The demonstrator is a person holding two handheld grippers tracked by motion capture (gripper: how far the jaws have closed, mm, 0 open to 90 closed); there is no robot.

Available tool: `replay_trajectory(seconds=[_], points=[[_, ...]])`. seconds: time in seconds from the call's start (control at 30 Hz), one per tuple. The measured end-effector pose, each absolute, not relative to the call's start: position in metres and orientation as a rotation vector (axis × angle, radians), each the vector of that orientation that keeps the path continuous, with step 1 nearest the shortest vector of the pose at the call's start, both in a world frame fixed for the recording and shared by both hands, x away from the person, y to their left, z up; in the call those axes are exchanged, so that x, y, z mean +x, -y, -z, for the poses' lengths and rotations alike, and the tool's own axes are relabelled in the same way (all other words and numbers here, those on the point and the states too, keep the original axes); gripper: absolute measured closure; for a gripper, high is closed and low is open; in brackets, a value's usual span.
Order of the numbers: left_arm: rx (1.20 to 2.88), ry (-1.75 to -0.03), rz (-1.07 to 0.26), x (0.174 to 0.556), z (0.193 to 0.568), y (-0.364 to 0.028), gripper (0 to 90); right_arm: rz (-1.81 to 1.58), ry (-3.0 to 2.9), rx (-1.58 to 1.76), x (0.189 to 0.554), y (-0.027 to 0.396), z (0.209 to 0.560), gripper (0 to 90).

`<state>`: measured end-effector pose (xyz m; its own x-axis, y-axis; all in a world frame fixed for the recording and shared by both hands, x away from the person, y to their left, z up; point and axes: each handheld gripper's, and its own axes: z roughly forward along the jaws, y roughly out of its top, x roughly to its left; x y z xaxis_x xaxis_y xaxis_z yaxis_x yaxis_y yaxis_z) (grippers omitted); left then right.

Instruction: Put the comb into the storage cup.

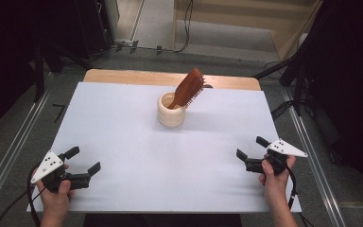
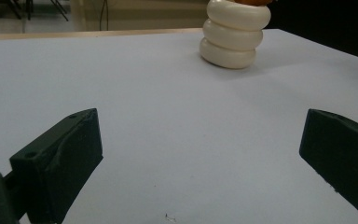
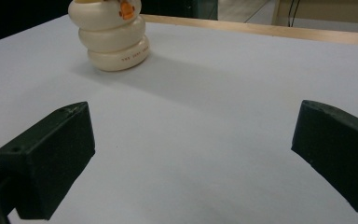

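A cream ribbed cup [image 1: 171,111] stands near the middle back of the white table top [image 1: 132,156]. A brown wooden hairbrush [image 1: 188,88] leans in it, head up and tilted right. The same cup [image 2: 233,35] shows far ahead in the left gripper view, and the cup [image 3: 113,35] bears an orange mark in the right gripper view. My left gripper [image 1: 83,161] rests open at the front left, held by a hand. At the front right my right gripper [image 1: 251,147] is open too. Both are far from the cup, with nothing between their jaws.
The white sheet covers a wooden table whose back edge [image 1: 170,78] shows bare. Metal rails [image 1: 9,151] run along the floor on both sides. Dark stands and cables [image 1: 288,71] sit beyond the table.
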<state>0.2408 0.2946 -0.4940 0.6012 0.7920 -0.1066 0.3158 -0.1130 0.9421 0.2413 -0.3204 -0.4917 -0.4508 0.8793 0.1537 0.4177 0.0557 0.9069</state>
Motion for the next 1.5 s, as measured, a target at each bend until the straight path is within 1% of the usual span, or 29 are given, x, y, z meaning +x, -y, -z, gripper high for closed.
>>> replay_trajectory(seconds=[0.93,1.5], points=[[1.692,-0.924,-0.525,0.24,0.494,-0.294,0.0,-1.315,-1.836,1.334,0.203,0.364,0.504,0.0],[1.693,-0.922,-0.524,0.24,0.494,-0.295,0.0,-1.313,-1.794,1.323,0.184,0.384,0.515,0.0]])
